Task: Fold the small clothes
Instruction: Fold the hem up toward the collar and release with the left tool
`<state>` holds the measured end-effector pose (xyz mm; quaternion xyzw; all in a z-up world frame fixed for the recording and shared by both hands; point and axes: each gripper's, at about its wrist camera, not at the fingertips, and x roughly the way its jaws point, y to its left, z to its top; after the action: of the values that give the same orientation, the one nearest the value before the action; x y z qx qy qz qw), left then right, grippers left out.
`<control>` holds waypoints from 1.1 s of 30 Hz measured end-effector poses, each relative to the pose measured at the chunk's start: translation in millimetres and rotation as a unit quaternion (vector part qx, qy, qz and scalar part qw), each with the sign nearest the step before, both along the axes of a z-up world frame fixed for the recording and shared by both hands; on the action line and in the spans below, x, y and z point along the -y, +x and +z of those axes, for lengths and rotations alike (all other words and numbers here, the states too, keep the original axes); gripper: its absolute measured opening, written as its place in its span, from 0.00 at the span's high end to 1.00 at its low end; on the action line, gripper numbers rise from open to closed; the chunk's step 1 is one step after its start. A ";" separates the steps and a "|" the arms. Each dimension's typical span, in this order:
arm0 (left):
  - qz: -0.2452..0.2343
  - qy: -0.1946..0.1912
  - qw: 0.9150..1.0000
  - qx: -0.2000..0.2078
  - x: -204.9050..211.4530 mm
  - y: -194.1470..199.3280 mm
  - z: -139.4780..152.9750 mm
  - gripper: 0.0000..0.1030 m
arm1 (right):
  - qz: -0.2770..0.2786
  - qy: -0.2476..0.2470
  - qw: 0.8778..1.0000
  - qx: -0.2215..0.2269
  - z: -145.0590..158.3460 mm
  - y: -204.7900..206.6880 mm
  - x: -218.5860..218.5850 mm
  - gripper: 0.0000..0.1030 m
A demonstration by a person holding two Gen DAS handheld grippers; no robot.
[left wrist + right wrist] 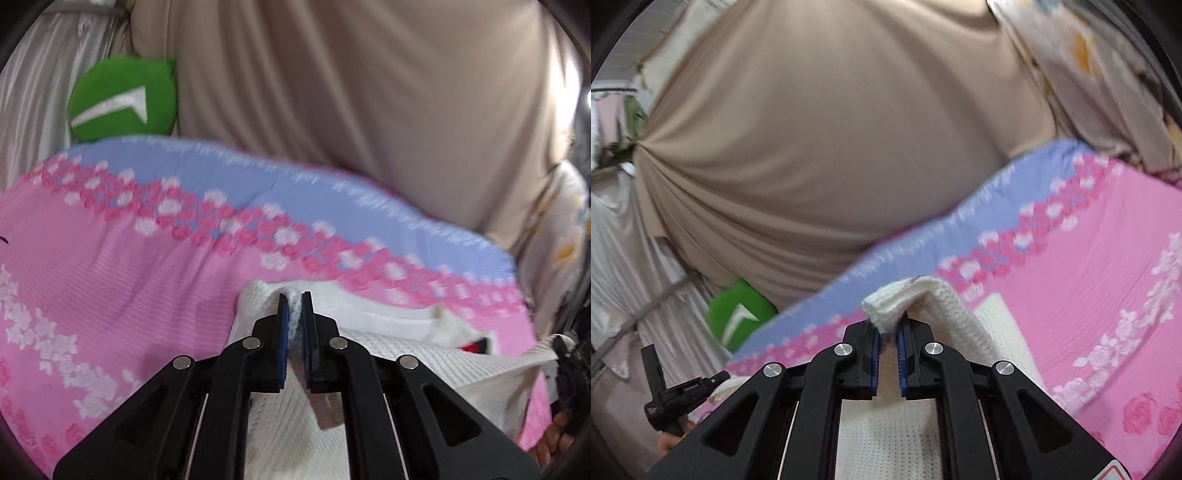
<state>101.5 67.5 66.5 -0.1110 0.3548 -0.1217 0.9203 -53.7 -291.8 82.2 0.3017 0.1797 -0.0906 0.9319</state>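
A small white knitted garment (399,354) lies on a pink and lilac flowered bedspread (110,266). My left gripper (294,304) is shut on a pinched edge of the garment, held just above the bed. My right gripper (887,325) is shut on another folded white edge of the garment (908,299), lifted off the bedspread (1089,258). The rest of the garment hangs and lies below both grippers. The left gripper also shows at the lower left of the right wrist view (676,398).
A beige curtain (351,92) hangs behind the bed. A green round cushion (122,99) sits at the far edge of the bed, also in the right wrist view (738,314). A flowered cloth (557,236) hangs at the right.
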 end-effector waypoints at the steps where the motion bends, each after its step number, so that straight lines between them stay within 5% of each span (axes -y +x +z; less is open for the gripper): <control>1: 0.008 0.008 1.000 -0.013 3.8 12.2 -13.2 0.95 | -0.003 -0.002 1.000 -0.022 -8.5 14.8 2.3 0.92; 6: 0.038 0.016 0.998 -0.057 8.1 50.7 -61.7 0.92 | -0.016 -0.025 0.995 -0.090 -40.2 65.9 5.4 0.85; 10: 0.039 0.014 0.998 -0.038 9.9 44.9 -61.8 0.87 | -0.055 -0.024 0.997 -0.043 -36.3 57.2 7.2 0.66; 13: 0.052 -0.005 0.999 -0.011 -2.0 26.9 -43.1 0.65 | -0.105 -0.032 0.993 0.041 -10.4 12.2 6.3 0.41; 14: 0.065 0.000 0.998 0.003 -6.3 20.7 -35.7 0.41 | -0.116 -0.038 0.991 0.053 -1.2 -4.3 3.8 0.38; 15: 0.075 0.003 0.997 0.024 -13.3 8.8 -25.8 0.31 | -0.110 -0.045 0.992 0.049 3.2 -16.5 1.2 0.38; 17: 0.067 0.013 0.997 0.047 -22.8 -12.9 -12.2 0.29 | -0.082 -0.065 0.994 0.014 3.0 -35.8 -7.3 0.38; 20: 0.042 0.045 0.998 0.020 -30.4 -38.4 -15.3 0.24 | -0.058 -0.077 0.994 -0.048 -16.5 -64.6 -18.9 0.38; 23: 0.014 0.050 0.998 -0.030 -38.9 -58.9 -41.4 0.23 | -0.050 -0.055 0.992 -0.104 -46.1 -91.1 -20.4 0.34; 27: -0.002 0.008 0.995 -0.101 -47.0 -70.9 -80.6 0.24 | -0.037 0.028 0.987 -0.156 -84.2 -101.8 -12.5 0.34; 29: -0.004 0.018 0.996 -0.091 -45.1 -78.1 -80.3 0.30 | -0.041 0.026 0.986 -0.157 -84.7 -101.8 -15.7 0.36; 31: -0.014 0.010 0.995 -0.097 -45.3 -80.3 -76.2 0.42 | -0.020 0.018 0.986 -0.166 -80.3 -94.8 -20.7 0.77; 33: -0.014 0.009 0.996 -0.090 -50.2 -83.2 -66.9 0.71 | -0.022 -0.002 0.987 -0.159 -69.2 -95.1 -26.0 0.90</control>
<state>18.2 117.8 -0.4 -0.1081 0.4386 -0.1204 0.8840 -148.8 -265.8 13.0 0.2854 0.3183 -0.1585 0.8900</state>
